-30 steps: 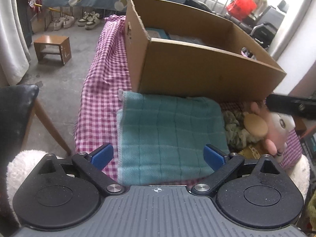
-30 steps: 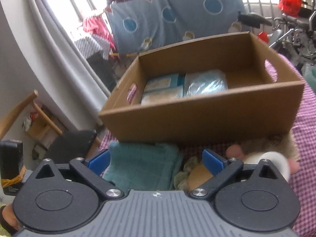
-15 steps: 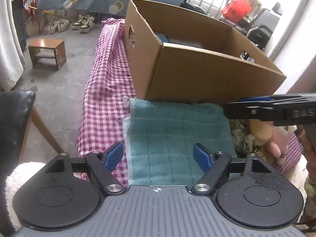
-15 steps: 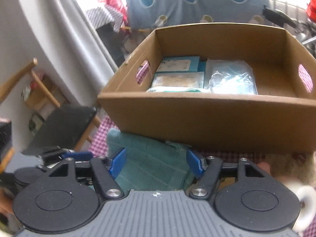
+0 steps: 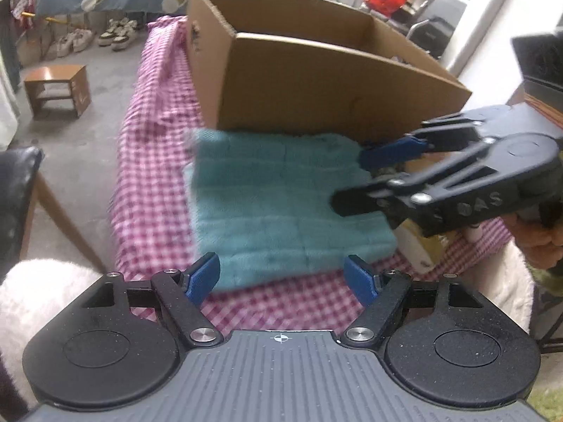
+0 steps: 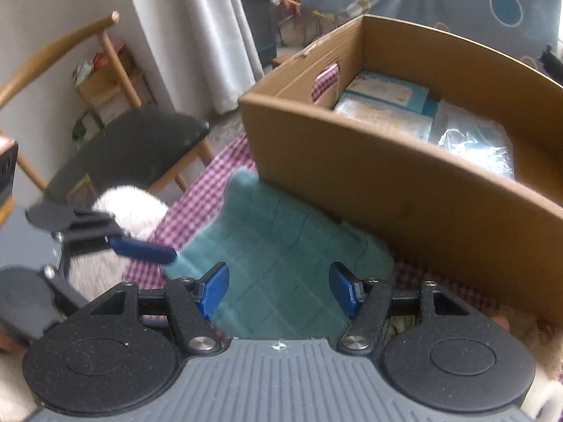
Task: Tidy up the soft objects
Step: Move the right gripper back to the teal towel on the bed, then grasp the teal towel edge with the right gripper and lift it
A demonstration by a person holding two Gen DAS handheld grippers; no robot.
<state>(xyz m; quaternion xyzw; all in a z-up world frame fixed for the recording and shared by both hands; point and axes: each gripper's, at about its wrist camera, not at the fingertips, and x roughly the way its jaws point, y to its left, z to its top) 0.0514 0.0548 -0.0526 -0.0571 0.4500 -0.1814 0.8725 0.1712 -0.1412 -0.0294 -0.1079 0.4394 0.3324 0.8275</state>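
My left hand-held gripper (image 5: 281, 276): jaws spread, just narrowed a little; the near edge of the folded teal towel (image 5: 281, 200) lies between the blue pads, which do not press on it.
My right hand-held gripper (image 6: 278, 290): jaws spread and just been closing; the towel's right edge sits between the pads, and I think they hang just above the cloth, though the blur makes that hard to tell.
Teal towel: flat on the pink checked cloth (image 5: 147, 183) of the bench, its far edge touching the front wall of the cardboard box (image 5: 316, 81).
White fluffy thing (image 6: 130, 207): at the bench's left edge, just beside my left hand-held gripper; too blurred to name.
Cardboard box: open-topped, standing on the checked cloth right behind the towel.
Box contents: light blue packets (image 6: 390, 102) and a clear plastic-wrapped pack (image 6: 471, 144) lying flat inside.
Chair (image 6: 133, 151): black seat, wooden frame, left of the bench.
Small wooden stool (image 5: 58, 88): on the floor beyond the chair.
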